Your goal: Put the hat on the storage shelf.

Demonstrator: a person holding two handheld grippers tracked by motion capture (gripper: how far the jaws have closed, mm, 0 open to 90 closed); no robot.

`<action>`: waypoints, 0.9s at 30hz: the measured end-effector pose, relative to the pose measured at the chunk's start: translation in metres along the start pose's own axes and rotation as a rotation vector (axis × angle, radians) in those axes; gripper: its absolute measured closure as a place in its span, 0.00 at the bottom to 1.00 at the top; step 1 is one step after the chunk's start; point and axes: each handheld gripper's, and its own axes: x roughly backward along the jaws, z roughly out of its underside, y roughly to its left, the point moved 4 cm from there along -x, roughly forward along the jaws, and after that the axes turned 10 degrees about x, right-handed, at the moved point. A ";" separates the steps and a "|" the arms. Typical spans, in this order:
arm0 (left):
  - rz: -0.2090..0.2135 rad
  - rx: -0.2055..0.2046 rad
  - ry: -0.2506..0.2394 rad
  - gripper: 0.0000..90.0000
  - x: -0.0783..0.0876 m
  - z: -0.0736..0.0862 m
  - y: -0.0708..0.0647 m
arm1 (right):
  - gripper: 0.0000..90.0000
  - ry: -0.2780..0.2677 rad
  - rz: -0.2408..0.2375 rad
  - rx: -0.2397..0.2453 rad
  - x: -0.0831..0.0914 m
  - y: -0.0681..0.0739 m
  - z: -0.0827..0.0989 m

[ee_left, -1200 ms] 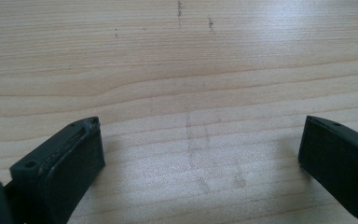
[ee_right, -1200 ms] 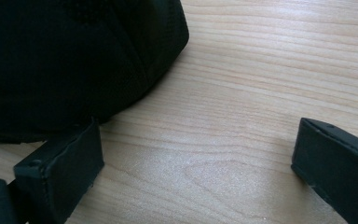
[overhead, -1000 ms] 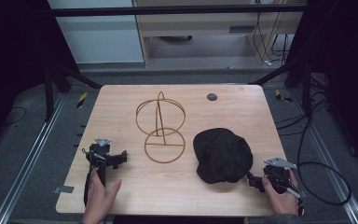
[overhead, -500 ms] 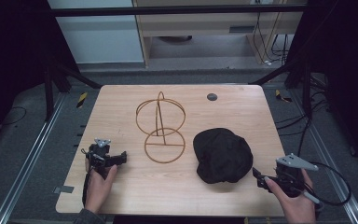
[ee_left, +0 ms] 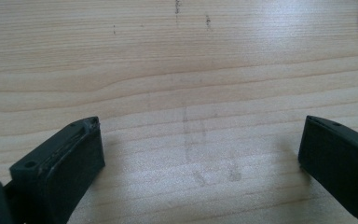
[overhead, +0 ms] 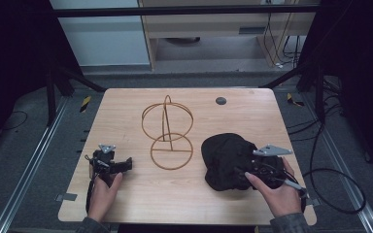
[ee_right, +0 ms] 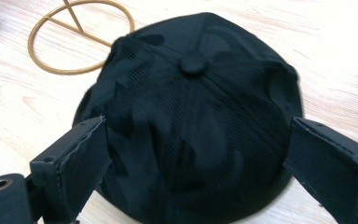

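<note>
A black cap lies crown-up on the wooden table, right of centre. My right gripper hovers at its near right side, open, its jaws spread either side of the cap without closing on it. A gold wire stand, an upright ring on a flat round base, sits in the middle of the table; its base lies just beyond the cap. My left gripper rests near the front left, open, with bare wood between its jaws.
A small dark round disc lies near the far right edge of the table. Cables trail over the floor to the right. Dark frame posts stand at the table's left and right.
My right gripper has moved left and forward from the table's front right corner up to the cap. The left gripper has stayed put.
</note>
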 end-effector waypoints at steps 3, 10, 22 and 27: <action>-0.001 -0.002 0.000 0.00 0.000 0.000 0.000 | 0.08 0.008 0.004 -0.001 -0.004 0.001 -0.002; 0.003 -0.004 0.000 0.00 0.000 0.000 -0.001 | 0.06 0.038 0.003 0.013 -0.009 0.001 -0.008; 0.007 -0.004 -0.001 0.00 0.000 0.000 -0.002 | 0.07 0.157 -0.024 0.005 -0.035 -0.005 -0.012; 0.007 -0.006 -0.001 0.00 0.000 0.001 -0.002 | 0.15 0.182 -0.049 0.019 -0.042 -0.006 -0.009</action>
